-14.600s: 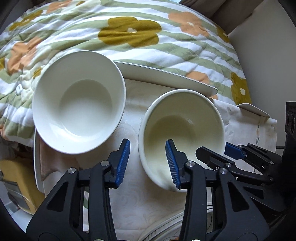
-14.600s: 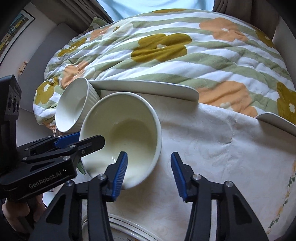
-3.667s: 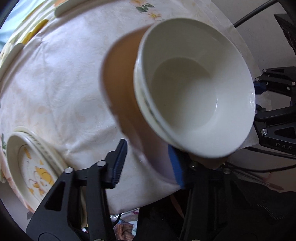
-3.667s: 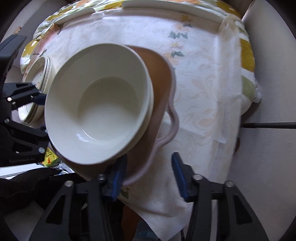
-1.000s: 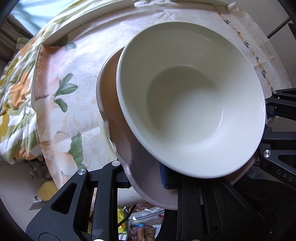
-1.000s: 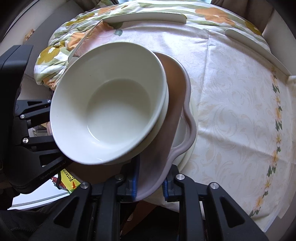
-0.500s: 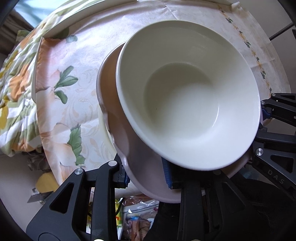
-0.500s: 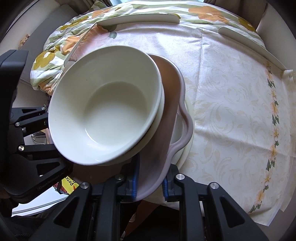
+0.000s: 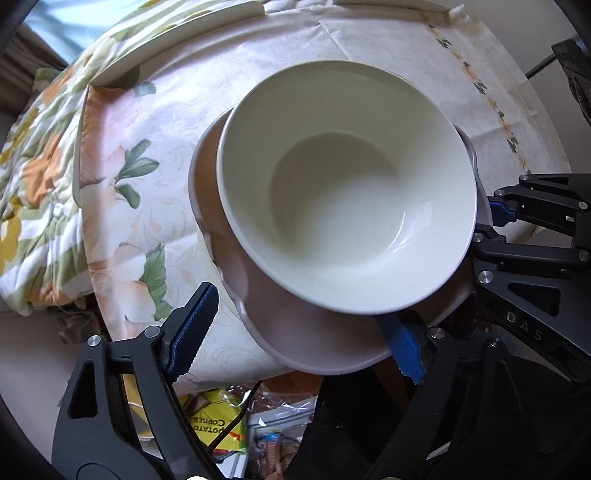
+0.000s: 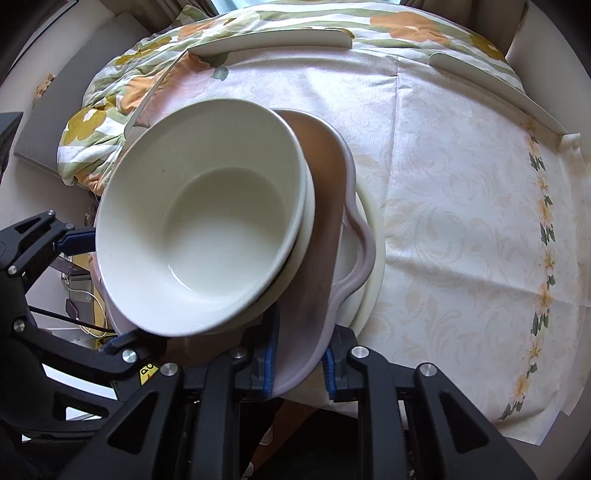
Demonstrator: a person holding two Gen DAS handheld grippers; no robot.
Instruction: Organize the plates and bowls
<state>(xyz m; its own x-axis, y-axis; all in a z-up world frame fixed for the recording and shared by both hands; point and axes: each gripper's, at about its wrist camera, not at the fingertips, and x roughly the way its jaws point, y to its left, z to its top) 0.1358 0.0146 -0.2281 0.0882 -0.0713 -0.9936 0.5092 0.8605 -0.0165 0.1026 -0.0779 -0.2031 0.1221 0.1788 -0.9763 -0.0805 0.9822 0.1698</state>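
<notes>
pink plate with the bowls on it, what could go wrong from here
1. Only the right hand-held gripper clamps the pink plate; the left hand-held gripper is open, so the load may tip.
2. The stacked bowls sit off-centre and could slide off.
3. The plate overhangs the table edge, so anything slipping may fall to the floor.

A pale tablecloth (image 10: 461, 229) with faint swirls and a flowered border along its right edge fills most of both views. At the upper left a quilt (image 9: 33, 177) with green stripes and orange and yellow flowers lies bunched. Pale blue daylight from a window (image 9: 62, 26) shows in the top left corner. At the bottom, under the table edge, sits a yellow packet (image 9: 218, 424).
</notes>
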